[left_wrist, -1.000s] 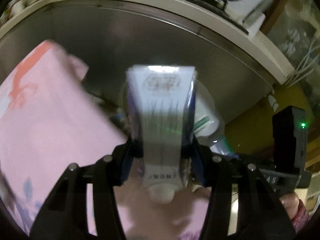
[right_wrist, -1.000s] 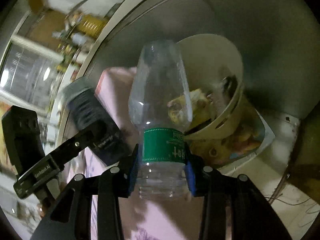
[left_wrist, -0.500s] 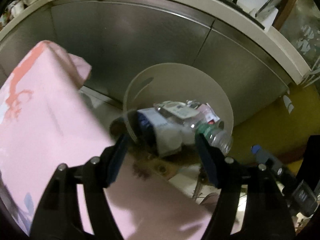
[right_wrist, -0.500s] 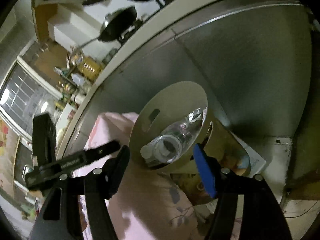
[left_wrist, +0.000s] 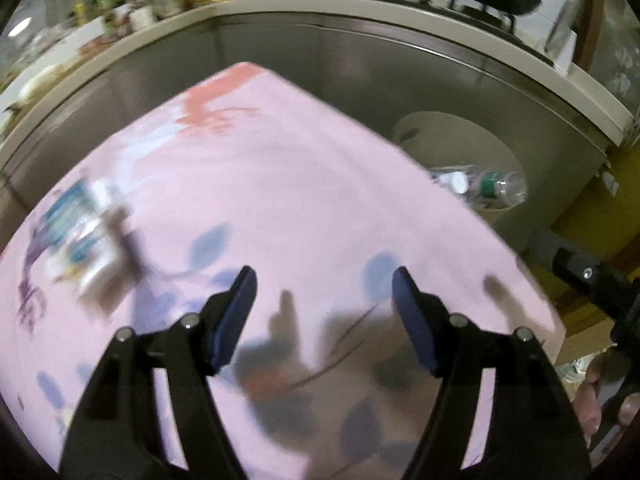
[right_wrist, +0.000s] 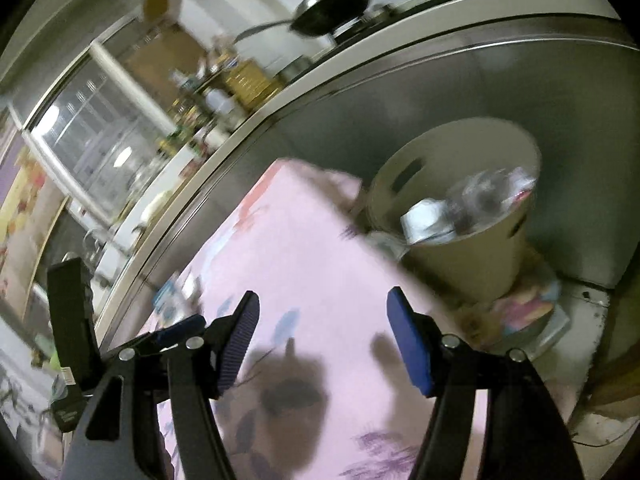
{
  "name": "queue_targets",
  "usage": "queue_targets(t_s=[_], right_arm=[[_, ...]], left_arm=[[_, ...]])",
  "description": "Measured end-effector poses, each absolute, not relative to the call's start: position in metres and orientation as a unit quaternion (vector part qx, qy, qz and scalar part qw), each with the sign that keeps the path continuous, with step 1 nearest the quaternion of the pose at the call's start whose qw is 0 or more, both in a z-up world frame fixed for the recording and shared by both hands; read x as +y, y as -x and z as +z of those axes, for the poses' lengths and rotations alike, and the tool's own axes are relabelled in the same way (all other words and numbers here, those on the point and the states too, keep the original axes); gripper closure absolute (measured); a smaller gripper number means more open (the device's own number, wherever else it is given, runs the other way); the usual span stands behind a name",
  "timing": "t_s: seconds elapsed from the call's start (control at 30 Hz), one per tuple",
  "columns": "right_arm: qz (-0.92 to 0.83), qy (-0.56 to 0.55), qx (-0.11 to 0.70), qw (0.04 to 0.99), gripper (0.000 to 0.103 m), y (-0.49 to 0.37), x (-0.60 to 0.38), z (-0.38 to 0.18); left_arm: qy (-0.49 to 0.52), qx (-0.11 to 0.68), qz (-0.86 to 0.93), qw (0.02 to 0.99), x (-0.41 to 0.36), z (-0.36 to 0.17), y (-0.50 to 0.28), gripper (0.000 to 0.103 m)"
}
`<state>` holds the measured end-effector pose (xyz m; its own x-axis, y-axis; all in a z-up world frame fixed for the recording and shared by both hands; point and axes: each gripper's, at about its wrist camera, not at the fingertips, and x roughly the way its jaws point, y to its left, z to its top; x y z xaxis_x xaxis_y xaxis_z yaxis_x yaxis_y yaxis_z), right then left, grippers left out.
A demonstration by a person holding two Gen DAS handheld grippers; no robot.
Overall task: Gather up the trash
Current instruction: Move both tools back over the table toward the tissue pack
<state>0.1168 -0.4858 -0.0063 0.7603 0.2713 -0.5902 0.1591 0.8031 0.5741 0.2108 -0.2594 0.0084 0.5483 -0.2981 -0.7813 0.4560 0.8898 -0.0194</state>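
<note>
Above the pink floral cloth [left_wrist: 280,168], both the left gripper [left_wrist: 323,292] and right gripper [right_wrist: 322,314] are held spread, nothing between their fingers. A clear bottle [left_wrist: 486,187] is seen lying in the beige bin [right_wrist: 472,248].

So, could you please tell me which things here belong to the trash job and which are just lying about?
Job:
- bin
- clear bottle inside it
- blurred white-and-blue packet on the cloth

Lying about:
- pink tablecloth
- pans
- counter jars
</note>
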Motion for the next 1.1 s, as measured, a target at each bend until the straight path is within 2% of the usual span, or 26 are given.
queue_targets(t_s=[0.57,1.1], right_arm=[[0.124,-0.228,0.393,0.882,0.039,-0.121,-0.339,0.021],[0.175,-0.161,0.442,0.865,0.039,-0.123,-0.249,0.012]], left_arm=[[-0.044,0.388,-0.093,0.916,-0.102,0.02,-0.166,0.036],[-0.011,0.398,0.005,0.917,0.005,-0.012,-0.157,0.036]])
